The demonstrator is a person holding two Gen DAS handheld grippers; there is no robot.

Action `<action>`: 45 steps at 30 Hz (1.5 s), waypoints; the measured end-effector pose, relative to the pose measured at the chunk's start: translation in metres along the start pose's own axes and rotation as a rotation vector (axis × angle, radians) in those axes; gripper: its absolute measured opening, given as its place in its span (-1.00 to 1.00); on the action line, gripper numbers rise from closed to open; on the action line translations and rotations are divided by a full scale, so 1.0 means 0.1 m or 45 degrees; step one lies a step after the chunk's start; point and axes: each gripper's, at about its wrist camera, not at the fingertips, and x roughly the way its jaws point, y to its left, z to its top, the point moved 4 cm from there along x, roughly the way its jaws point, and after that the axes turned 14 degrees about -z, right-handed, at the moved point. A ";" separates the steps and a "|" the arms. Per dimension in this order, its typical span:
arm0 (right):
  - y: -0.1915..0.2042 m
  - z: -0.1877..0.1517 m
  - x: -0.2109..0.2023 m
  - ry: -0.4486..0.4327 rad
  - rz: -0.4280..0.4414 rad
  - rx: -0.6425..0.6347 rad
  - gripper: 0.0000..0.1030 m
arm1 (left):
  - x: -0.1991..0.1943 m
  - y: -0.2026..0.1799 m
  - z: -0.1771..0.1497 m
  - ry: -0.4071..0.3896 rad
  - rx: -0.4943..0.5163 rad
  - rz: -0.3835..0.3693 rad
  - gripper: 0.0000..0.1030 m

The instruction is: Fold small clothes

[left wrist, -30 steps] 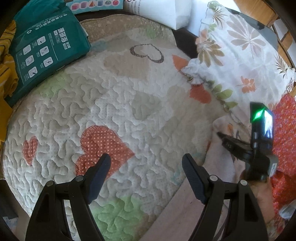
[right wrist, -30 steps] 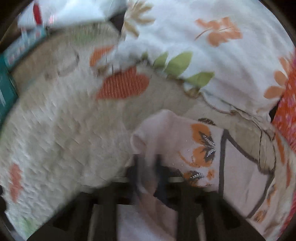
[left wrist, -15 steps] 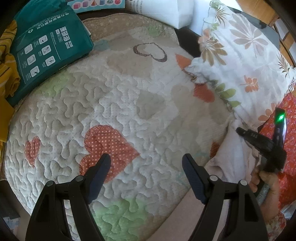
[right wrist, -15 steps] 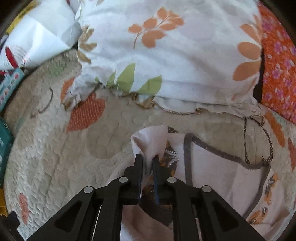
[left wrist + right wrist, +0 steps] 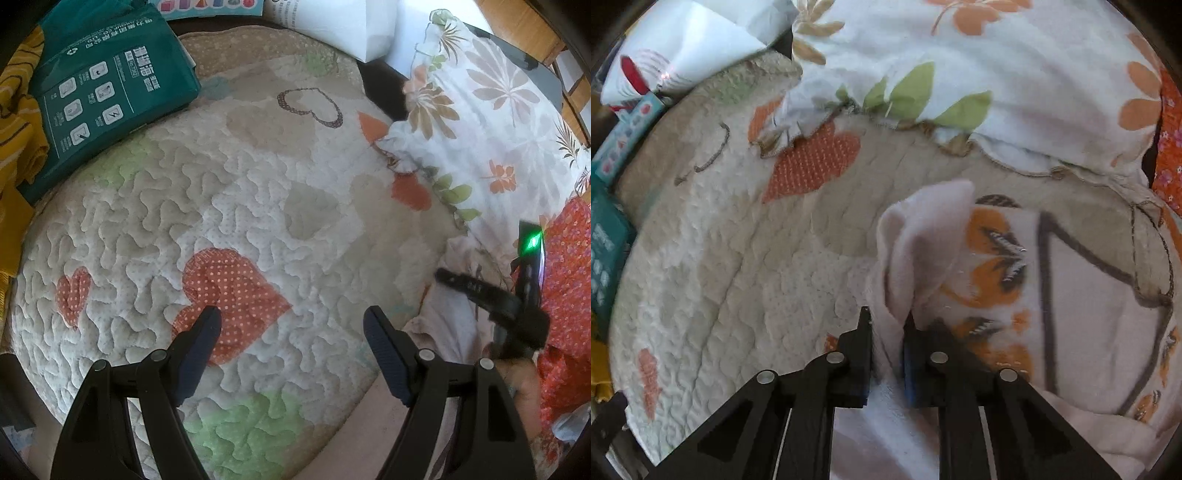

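Note:
A small pale pink garment (image 5: 1071,295) with orange butterflies and dark grey trim lies on the quilted heart-patterned mat (image 5: 738,277). My right gripper (image 5: 888,325) is shut on a bunched fold of the garment, which sticks up between the jaws. In the left wrist view the garment (image 5: 450,325) lies at the mat's right edge, with the right gripper (image 5: 480,291) over it. My left gripper (image 5: 291,325) is open and empty above the mat (image 5: 258,221), left of the garment.
A floral white pillow (image 5: 480,122) lies at the mat's right rear, also in the right wrist view (image 5: 960,74). A green package (image 5: 107,96) and yellow cloth (image 5: 18,122) sit at the left rear. A white bag (image 5: 332,22) stands behind. Orange floral fabric (image 5: 569,280) is at the right.
The right gripper has kept hold of the garment fold and shifted it leftward over the mat. The left gripper has stayed open and drifted slightly.

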 end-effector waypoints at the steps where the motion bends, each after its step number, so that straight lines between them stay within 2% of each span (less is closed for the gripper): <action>1: 0.06 0.03 -0.02 0.002 0.033 0.006 -0.72 | -0.02 0.00 0.01 -0.011 0.009 0.012 0.52; 5: 0.20 0.16 -0.07 -0.023 0.223 0.070 -0.72 | -0.06 0.04 0.03 -0.032 0.033 0.049 0.52; 9: 0.17 0.11 0.10 0.008 0.221 0.084 -0.56 | -0.06 0.11 0.04 -0.034 0.047 0.095 0.52; 13: -0.13 0.09 -0.20 -0.032 0.267 0.191 -0.47 | -0.07 0.11 0.02 -0.019 0.066 0.094 0.52; 17: -0.79 -0.22 -0.66 -0.078 0.173 0.195 -0.18 | -0.07 0.07 -0.04 0.017 0.096 0.065 0.52; 19: -1.26 -0.48 -0.87 -0.082 0.071 0.245 -0.15 | -0.09 0.05 -0.06 0.024 0.107 0.055 0.52; 22: -2.07 -1.00 -1.15 -0.075 -0.074 0.358 -0.07 | -0.12 0.04 -0.10 0.032 0.126 0.048 0.52; 24: -2.64 -1.42 -1.32 -0.047 -0.128 0.470 -0.01 | -0.13 0.03 -0.14 0.041 0.139 0.046 0.52; 26: -3.03 -1.79 -1.43 -0.017 -0.156 0.562 0.00 | -0.13 0.02 -0.19 0.051 0.151 0.050 0.52; 29: -3.30 -2.16 -1.43 0.018 -0.159 0.635 0.01 | -0.10 0.02 -0.29 0.071 0.167 0.064 0.52; 32: -3.30 -2.37 -1.26 0.031 -0.138 0.671 0.01 | -0.07 0.03 -0.42 0.100 0.170 0.069 0.52; 35: -3.19 -2.35 -1.14 -0.023 -0.175 0.678 0.01 | -0.03 0.02 -0.57 0.146 0.201 0.064 0.52; 38: -3.08 -2.18 -1.09 -0.115 -0.267 0.688 0.01 | 0.00 0.00 -0.67 0.183 0.253 0.071 0.52; 39: -3.04 -2.14 -1.04 -0.107 -0.246 0.686 0.00 | 0.02 -0.01 -0.69 0.203 0.264 0.061 0.52; 40: -2.99 -2.11 -0.95 -0.075 -0.211 0.676 -0.10 | 0.04 -0.02 -0.69 0.212 0.267 0.054 0.52; 41: -2.90 -2.08 -0.83 -0.007 -0.173 0.623 -0.74 | 0.05 -0.03 -0.68 0.216 0.266 0.048 0.52; 42: -2.82 -2.04 -0.77 0.036 -0.162 0.540 -0.85 | 0.05 -0.05 -0.66 0.215 0.264 0.044 0.52; 43: -2.75 -2.00 -0.76 0.031 -0.206 0.448 -0.85 | 0.06 -0.07 -0.65 0.212 0.265 0.038 0.52; 44: -2.77 -1.95 -0.77 0.000 -0.307 0.393 -0.85 | 0.07 -0.10 -0.63 0.206 0.273 0.032 0.52; 45: -2.82 -1.92 -0.77 0.004 -0.356 0.398 -0.84 | 0.07 -0.12 -0.62 0.203 0.279 0.032 0.52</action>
